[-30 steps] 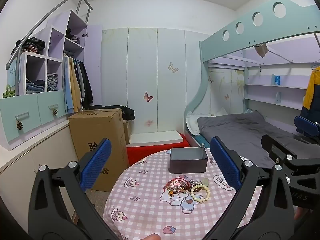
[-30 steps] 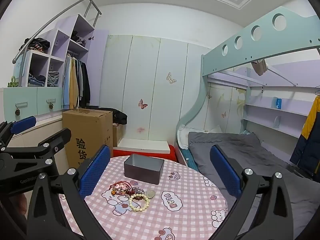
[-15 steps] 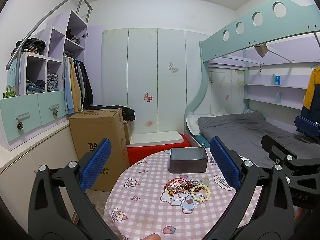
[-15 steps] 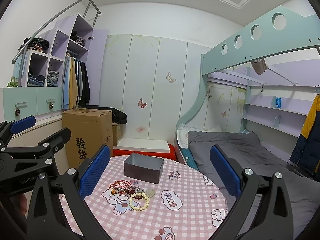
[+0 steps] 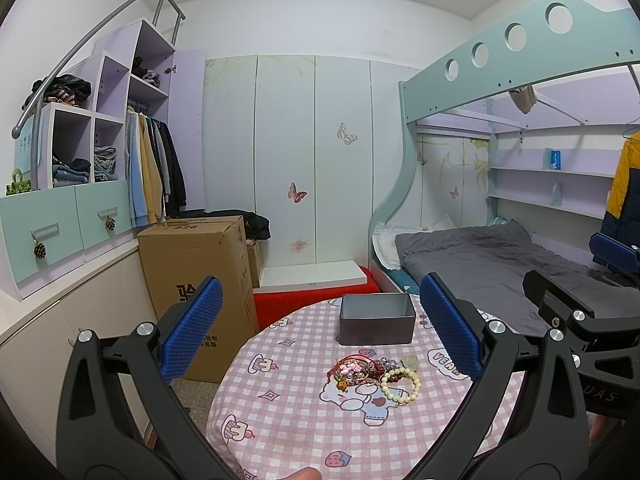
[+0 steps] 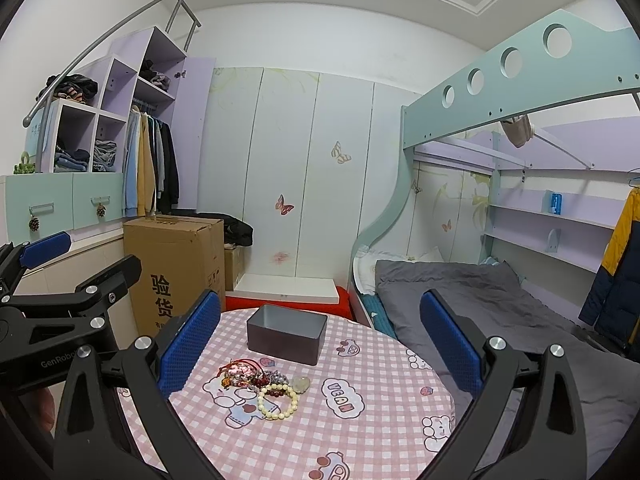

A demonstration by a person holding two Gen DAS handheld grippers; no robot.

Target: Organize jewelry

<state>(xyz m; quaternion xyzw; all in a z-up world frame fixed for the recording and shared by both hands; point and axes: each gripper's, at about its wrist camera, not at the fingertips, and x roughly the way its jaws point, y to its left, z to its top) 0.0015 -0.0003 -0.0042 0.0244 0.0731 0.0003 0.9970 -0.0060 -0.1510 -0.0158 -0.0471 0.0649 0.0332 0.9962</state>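
Pink checked tablecloth point(image 5: 288, 412), grey tin point(image 5: 376, 319), bunk bed point(image 5: 480, 264), cardboard box point(image 5: 196, 256)

Tangled beyond separating at frame centre: jewelry pile point(image 5: 362, 370), single pieces too small to tell. Cut off by the lower edge: near rim of the surface point(image 5: 280, 432). Half hidden at right edge: right claw point(image 5: 600, 276), grip state unreadable there.

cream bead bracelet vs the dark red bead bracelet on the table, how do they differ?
The cream bead bracelet is pale and lies as an open ring at the near edge of the jewelry pile; the dark red bead bracelet looks smaller and overlaps the cream one's far side. The cream one shows its full loop; the red one is partly tangled with the pile. Both lie flat on the checked tablecloth, outside the grey tin.
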